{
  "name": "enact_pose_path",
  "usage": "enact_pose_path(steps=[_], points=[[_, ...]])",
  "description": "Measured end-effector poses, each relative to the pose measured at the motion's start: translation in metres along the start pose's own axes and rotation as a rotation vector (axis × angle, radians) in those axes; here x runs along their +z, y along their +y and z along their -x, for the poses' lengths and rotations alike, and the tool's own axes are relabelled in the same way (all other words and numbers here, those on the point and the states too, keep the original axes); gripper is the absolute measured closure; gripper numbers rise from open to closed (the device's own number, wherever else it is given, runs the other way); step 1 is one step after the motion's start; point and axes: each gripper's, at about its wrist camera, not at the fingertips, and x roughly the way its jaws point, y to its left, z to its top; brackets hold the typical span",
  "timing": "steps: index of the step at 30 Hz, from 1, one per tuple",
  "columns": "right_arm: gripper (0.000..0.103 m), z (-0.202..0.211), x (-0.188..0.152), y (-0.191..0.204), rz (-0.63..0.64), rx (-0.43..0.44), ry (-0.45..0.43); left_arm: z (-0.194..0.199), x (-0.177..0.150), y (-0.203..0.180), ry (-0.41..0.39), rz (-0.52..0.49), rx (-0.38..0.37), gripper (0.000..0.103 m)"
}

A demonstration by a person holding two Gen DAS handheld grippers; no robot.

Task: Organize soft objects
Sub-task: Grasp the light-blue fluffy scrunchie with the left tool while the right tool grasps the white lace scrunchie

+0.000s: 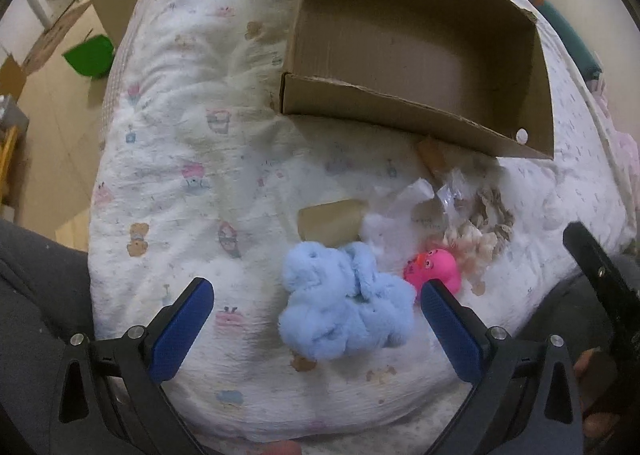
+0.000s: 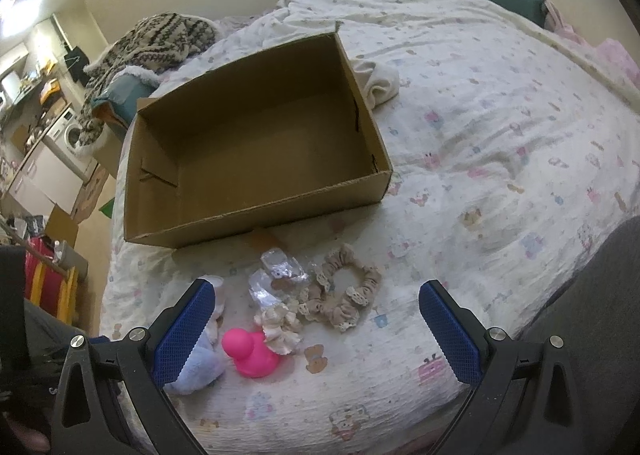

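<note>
Cardboard box (image 2: pixel 256 143), brown, open-topped, nothing visible inside; stands on the printed bedspread (image 2: pixel 500 127) at the far side of the item cluster.

Blue plush scrunchie (image 1: pixel 344 307): nearest item, lying on the bedspread between the spread fingers of the left gripper (image 1: pixel 316 291), nearer its right finger. Judged very light, fully compressible, non-slip pile; best pinched across its bunched middle.

Pink rubber duck (image 2: pixel 250 351): just right of the plush. Probably light and springy with a smooth skin that could squirt out of a pinch; take across the body.

Beige lace-trimmed scrunchies (image 2: pixel 344 295), with a cream frilled scrunchie (image 2: pixel 280 327) against the duck: limp, light; grip any gathered fold.

Clear plastic wrappers (image 2: pixel 280 275), between scrunchies and box: crinkly, slippery.

Right gripper (image 2: pixel 316 307): fingers wide apart, holding nothing, hovering near the cluster. Left gripper likewise spread and empty.
</note>
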Motion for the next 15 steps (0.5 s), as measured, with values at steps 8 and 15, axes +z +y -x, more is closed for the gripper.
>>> enact_pose_path(steps=[8,15], points=[[0.000,-0.013,0.002,-0.005,-0.037,0.012,0.058,-0.003,0.012,0.008,0.049,0.083,-0.002,0.001],[0.000,-0.019,0.001,-0.010,-0.065,0.023,0.088,-0.037,0.004,-0.006,0.172,0.068,0.013,0.001]])
